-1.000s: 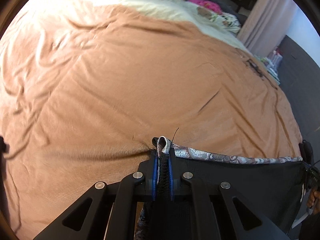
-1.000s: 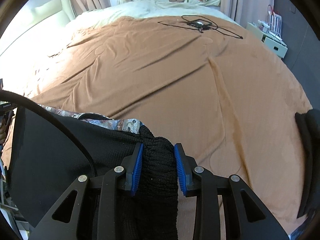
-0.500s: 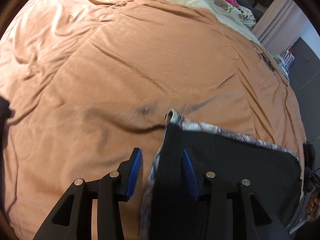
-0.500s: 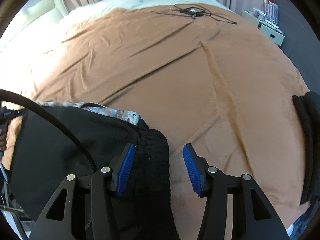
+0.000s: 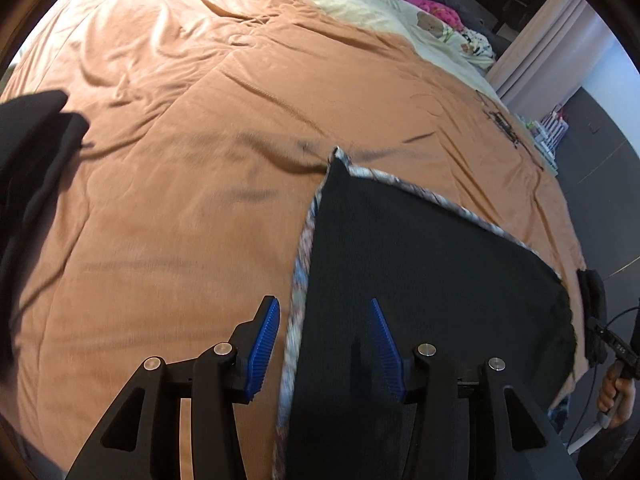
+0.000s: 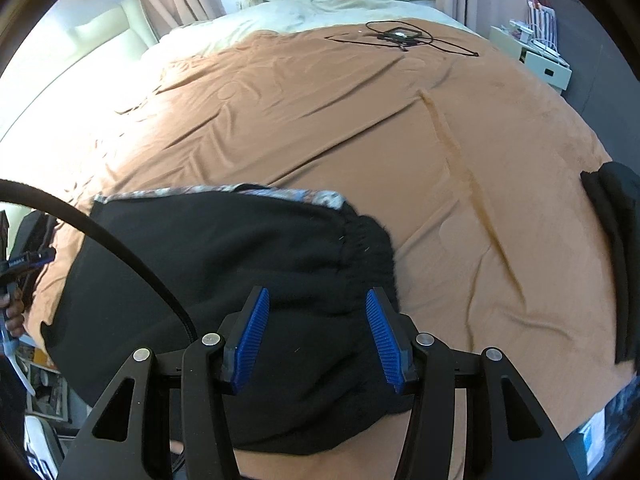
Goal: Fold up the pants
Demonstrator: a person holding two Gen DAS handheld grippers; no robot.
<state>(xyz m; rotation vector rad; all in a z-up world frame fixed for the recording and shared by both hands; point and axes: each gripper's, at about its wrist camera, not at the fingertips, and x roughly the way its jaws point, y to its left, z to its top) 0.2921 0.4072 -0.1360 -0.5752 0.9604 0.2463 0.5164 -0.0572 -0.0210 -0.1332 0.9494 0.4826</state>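
Released: flat black knit pants (image 5: 420, 264)

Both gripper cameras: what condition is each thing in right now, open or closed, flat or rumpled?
Left gripper: open, holding nothing.
Right gripper: open, holding nothing.
Black pants: lying flat on the bed, patterned lining showing along the edge.
Brown blanket: spread out, wrinkled.
Dark garment: bunched at the bed's edge.
Cable: loosely tangled.

Left gripper (image 5: 326, 340): jaws wide apart, blue pads (image 5: 262, 350) clear, nothing clamped between them. Right gripper (image 6: 316, 338): jaws likewise spread, pads (image 6: 386, 342) bare, gripping nothing. Both point forward, tilted down. Right hand (image 5: 614, 390) partly visible at frame edge, wrapped around handle.
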